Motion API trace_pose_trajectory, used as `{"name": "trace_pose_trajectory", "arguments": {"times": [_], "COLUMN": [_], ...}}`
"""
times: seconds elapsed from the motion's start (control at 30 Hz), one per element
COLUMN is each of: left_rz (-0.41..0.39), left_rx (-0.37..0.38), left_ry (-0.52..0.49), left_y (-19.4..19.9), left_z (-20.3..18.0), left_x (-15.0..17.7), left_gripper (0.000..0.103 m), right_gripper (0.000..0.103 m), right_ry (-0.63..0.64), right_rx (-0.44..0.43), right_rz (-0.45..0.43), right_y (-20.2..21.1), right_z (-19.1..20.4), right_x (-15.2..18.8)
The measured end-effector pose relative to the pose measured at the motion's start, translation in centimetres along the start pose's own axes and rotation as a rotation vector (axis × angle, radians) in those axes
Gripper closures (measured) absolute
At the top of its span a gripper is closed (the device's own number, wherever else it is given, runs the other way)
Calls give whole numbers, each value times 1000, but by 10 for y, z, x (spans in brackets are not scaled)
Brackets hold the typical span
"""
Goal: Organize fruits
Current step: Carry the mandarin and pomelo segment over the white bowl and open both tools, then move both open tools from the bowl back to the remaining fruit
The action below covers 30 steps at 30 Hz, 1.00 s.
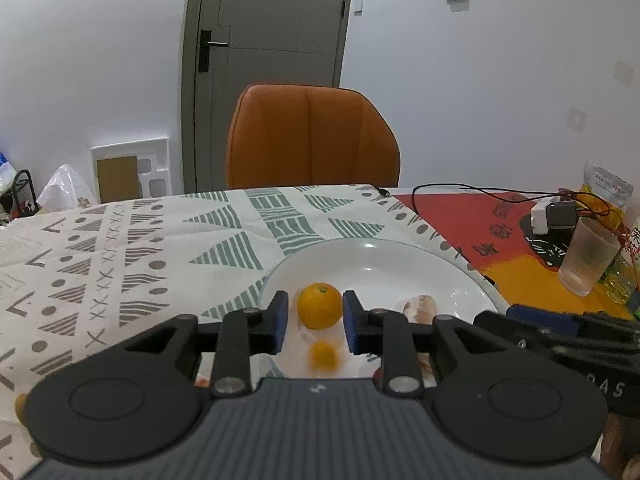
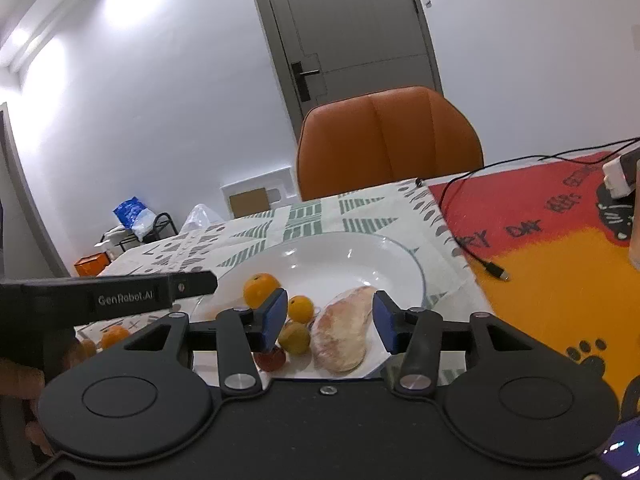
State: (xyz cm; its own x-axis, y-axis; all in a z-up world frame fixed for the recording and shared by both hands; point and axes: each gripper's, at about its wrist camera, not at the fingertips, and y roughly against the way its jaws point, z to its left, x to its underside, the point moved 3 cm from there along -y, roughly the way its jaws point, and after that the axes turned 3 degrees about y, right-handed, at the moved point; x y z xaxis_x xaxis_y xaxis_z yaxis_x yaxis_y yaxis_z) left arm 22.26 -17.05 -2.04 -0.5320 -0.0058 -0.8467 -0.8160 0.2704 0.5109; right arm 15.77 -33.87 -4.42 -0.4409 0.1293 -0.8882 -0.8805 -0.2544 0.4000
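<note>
White walls, a grey door and an orange chair stand behind the bench, which wears a cloth of grey and green triangles, with a red and orange mat to its right.

From the left wrist view, the left claw is held level and low over the near rim of a white plate. Its blue pads stand apart, released, with a mandarin between them; a sliver of gap shows on each side, so it lies on the plate rather than being pinched. A smaller blurred orange fruit sits lower, nearer the camera. A pale pink fruit lies just right of the claw. At the right edge the right claw's black body comes in, lettered "AS" at its end. Farther off on the mat are a ribbed glass, a white charger with black cable, and a yellow pouch whose print is too small to read.

From the right wrist view, the right claw tilts slightly down over the same plate, pads wide apart and gripping nothing. The pink fruit lies between them, nearer the right pad. Left of it sit three small orange-yellow fruits and a red one. The left claw's body crosses from the left, labelled "GenRobot.AI". Two more oranges lie on the cloth off the plate. The mat shows "DAY" and paw prints.
</note>
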Motion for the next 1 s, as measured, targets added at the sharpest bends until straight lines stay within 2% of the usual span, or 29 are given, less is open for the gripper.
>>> {"name": "trace_pose_trajectory", "arguments": {"times": [0.13, 0.27, 0.33, 0.5, 0.77, 1.0], "left_rz": [-3, -8, -13, -27, -32, -27], "left_rx": [-21, -45, -58, -99, -170, -209], "left_ry": [17, 30, 34, 65, 107, 139], "left_y": [8, 18, 24, 39, 60, 71], "left_z": [10, 20, 26, 43, 76, 104], "left_x": [2, 4, 4, 5, 13, 22], "left_gripper": [65, 48, 44, 22, 18, 17], "right_gripper": [49, 45, 43, 35, 17, 12], "right_ry": [-5, -2, 0, 12, 31, 44], "right_rx": [-9, -20, -28, -52, -88, -126], "right_rz": [11, 16, 16, 11, 14, 25], "right_y": [-1, -2, -1, 1, 4, 2], "right_z": [4, 10, 14, 26, 45, 62], "right_x": [3, 6, 6, 6, 6, 8]}}
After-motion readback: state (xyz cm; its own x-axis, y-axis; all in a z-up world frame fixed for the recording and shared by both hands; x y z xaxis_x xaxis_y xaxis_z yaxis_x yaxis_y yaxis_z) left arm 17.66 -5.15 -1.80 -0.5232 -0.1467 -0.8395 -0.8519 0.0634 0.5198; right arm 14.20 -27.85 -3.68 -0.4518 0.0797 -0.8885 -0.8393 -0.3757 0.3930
